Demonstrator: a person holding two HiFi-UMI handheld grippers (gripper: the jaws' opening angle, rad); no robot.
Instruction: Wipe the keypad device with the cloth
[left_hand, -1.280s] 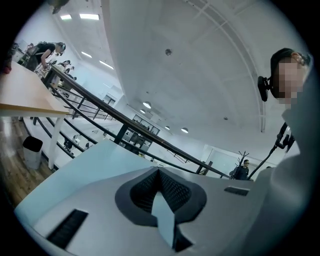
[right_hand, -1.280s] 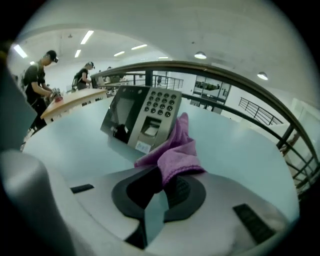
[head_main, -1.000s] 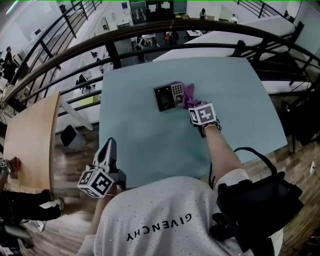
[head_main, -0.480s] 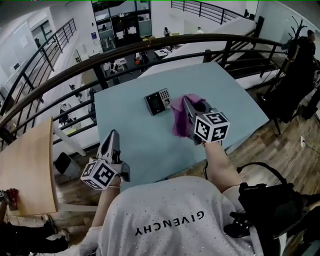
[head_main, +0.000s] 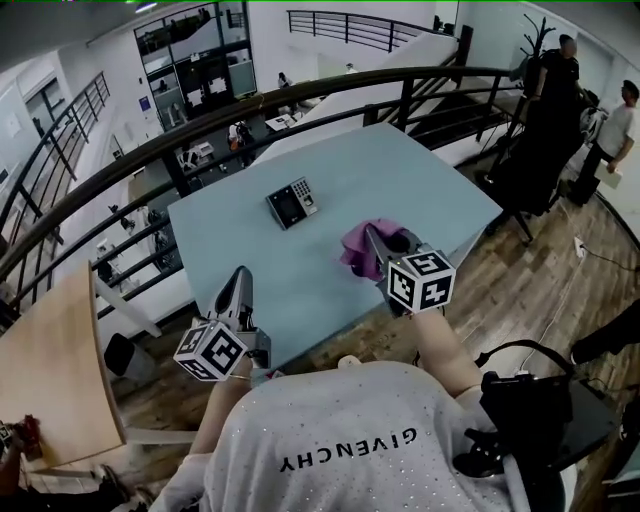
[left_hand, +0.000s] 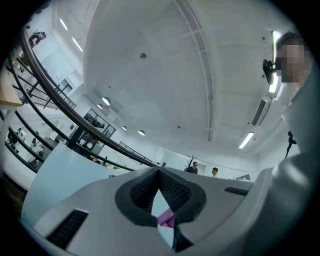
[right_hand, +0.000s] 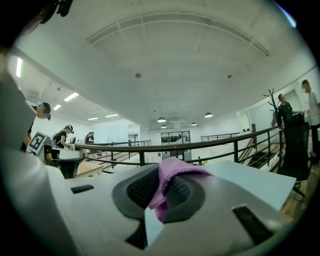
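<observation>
The keypad device (head_main: 291, 204), dark with a grey key block, lies flat on the far part of the light blue table (head_main: 420, 190). My right gripper (head_main: 372, 238) hovers over the table's near right, well short of the device. It is shut on a purple cloth (head_main: 356, 246) that hangs from its jaws. In the right gripper view the cloth (right_hand: 172, 172) bulges up between the pads, at the right gripper (right_hand: 162, 169). My left gripper (head_main: 240, 278) is held above the table's near edge, shut and holding nothing. In its own view the left gripper (left_hand: 160, 173) points upward.
A black railing (head_main: 300, 95) curves round the table's far side. A wooden table (head_main: 55, 360) stands at the left. People and a coat rack (head_main: 540, 60) are at the far right. A black bag (head_main: 530, 415) hangs at the person's right side.
The right gripper lifted the cloth off the keypad device and drew it back toward the person. The head view swung, so the table now sits further off. The left gripper stayed put.
</observation>
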